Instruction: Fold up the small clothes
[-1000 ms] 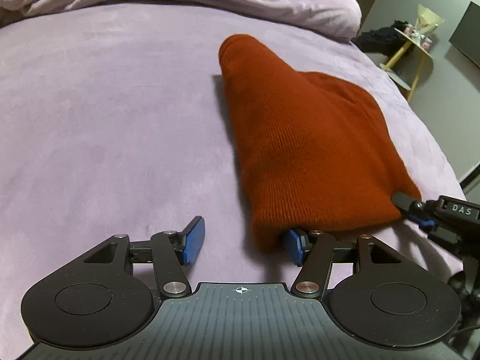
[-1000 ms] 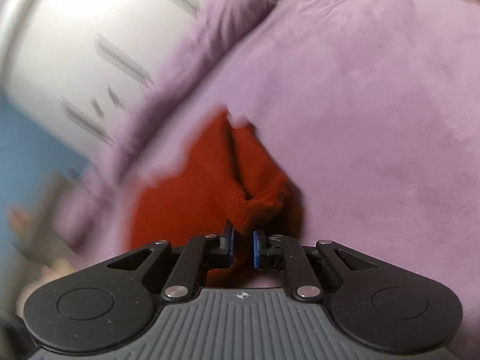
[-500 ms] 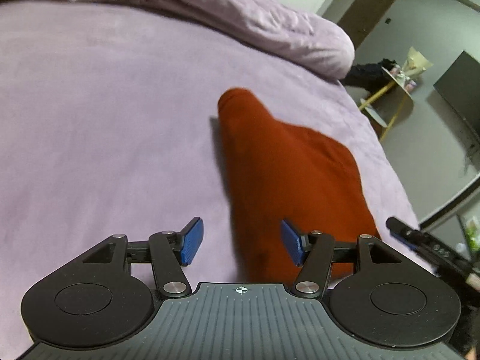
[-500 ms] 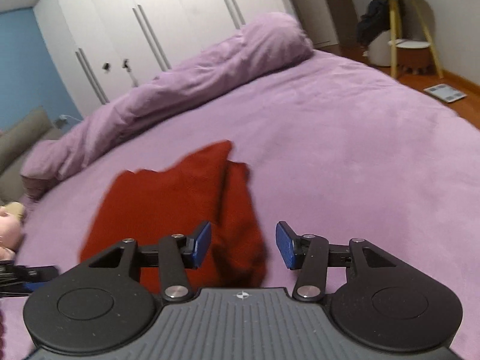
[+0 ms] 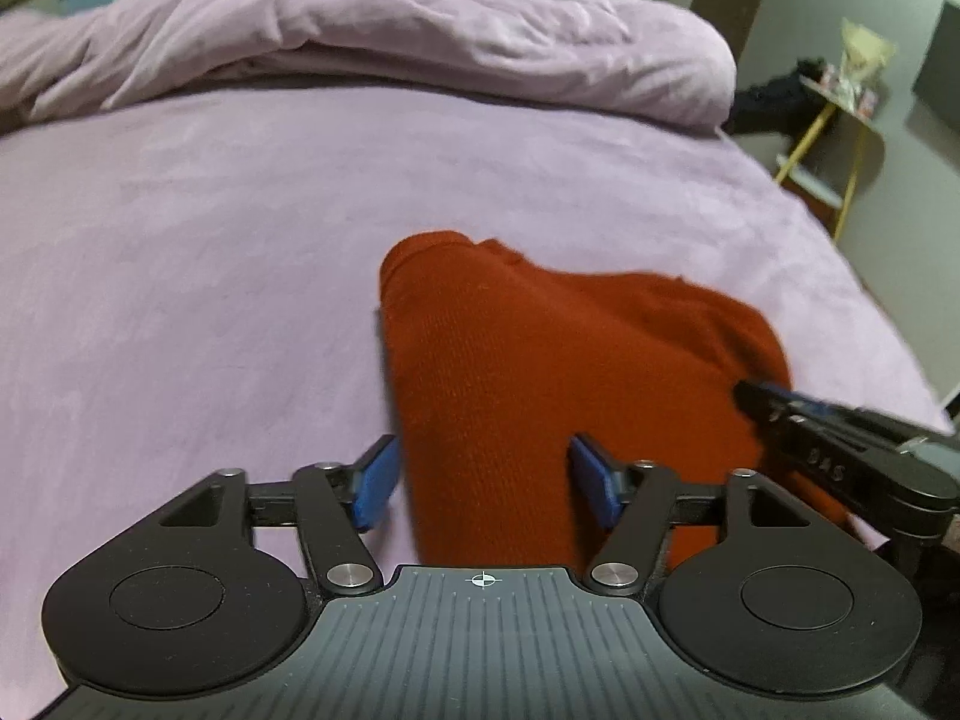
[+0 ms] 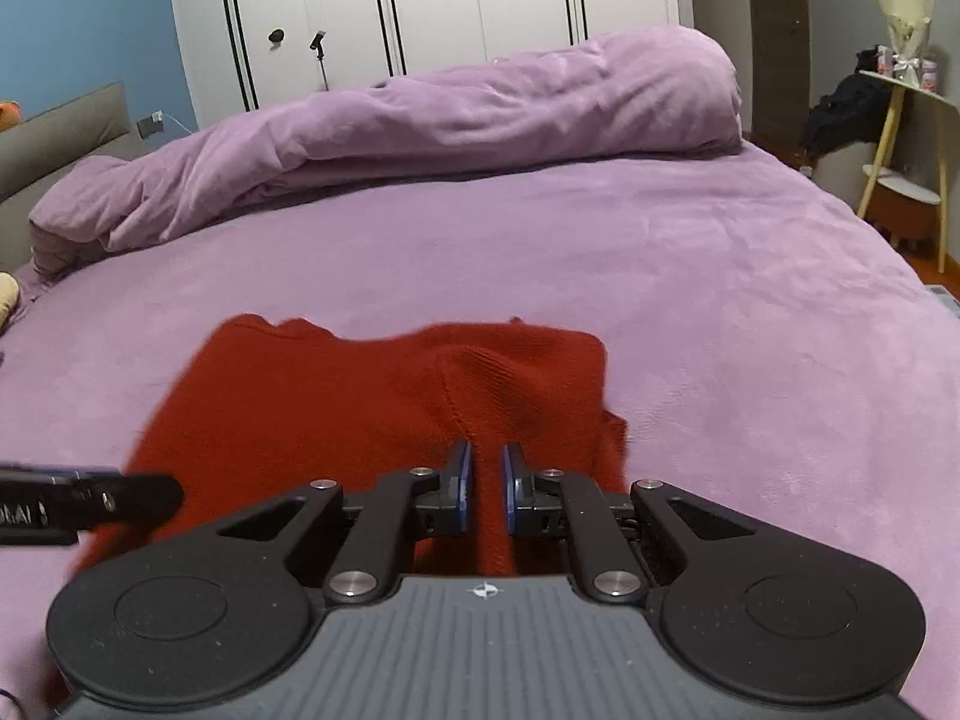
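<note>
A red knit garment (image 5: 540, 360) lies folded on the purple bed (image 5: 180, 240). My left gripper (image 5: 483, 480) hovers over the garment's near left edge. Its jaws are opening, with cloth under the gap and neither pad pressing on it. In the right wrist view the garment (image 6: 300, 408) spreads out ahead. My right gripper (image 6: 485, 480) is closing, its blue pads almost together on a raised ridge of the knit. The right gripper's tip (image 5: 774, 402) shows at the garment's right side, and the left gripper's finger (image 6: 120, 498) at its left side.
A rolled purple duvet (image 6: 480, 114) lies across the far side of the bed. White wardrobe doors (image 6: 480, 0) stand behind it. A yellow-legged side table (image 6: 912, 120) with dark clothes stands beyond the bed's right edge (image 6: 900, 276).
The left gripper let go of the garment's hem, drew back and opened wider. The right gripper rolled level, opened, drew back, then closed on the knit again.
</note>
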`<state>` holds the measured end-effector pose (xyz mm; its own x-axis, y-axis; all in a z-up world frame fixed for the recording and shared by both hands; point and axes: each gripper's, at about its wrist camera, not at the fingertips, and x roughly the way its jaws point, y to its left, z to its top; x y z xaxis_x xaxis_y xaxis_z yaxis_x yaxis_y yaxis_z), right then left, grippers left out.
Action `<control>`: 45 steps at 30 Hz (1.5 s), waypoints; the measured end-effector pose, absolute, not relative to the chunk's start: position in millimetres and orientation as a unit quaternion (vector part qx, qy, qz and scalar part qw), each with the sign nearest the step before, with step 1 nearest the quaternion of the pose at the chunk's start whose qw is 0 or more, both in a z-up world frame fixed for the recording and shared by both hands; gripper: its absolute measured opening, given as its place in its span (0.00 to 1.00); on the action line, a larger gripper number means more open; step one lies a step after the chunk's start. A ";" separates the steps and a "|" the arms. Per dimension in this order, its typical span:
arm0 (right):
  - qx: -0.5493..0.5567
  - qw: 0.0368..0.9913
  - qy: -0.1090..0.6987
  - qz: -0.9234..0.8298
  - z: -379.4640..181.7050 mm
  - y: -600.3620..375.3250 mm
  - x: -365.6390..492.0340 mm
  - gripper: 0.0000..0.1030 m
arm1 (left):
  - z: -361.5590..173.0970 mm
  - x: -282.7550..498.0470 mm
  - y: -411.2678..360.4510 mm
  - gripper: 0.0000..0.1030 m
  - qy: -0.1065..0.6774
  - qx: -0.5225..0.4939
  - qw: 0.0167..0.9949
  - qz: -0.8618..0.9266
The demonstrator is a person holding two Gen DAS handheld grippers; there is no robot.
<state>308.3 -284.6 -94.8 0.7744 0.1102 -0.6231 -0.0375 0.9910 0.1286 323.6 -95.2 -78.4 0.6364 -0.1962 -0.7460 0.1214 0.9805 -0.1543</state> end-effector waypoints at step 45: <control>0.014 0.967 0.252 0.012 -132.6 -270.5 344.4 0.12 | -116.5 378.2 -114.2 0.90 0.388 -0.069 0.919 -0.013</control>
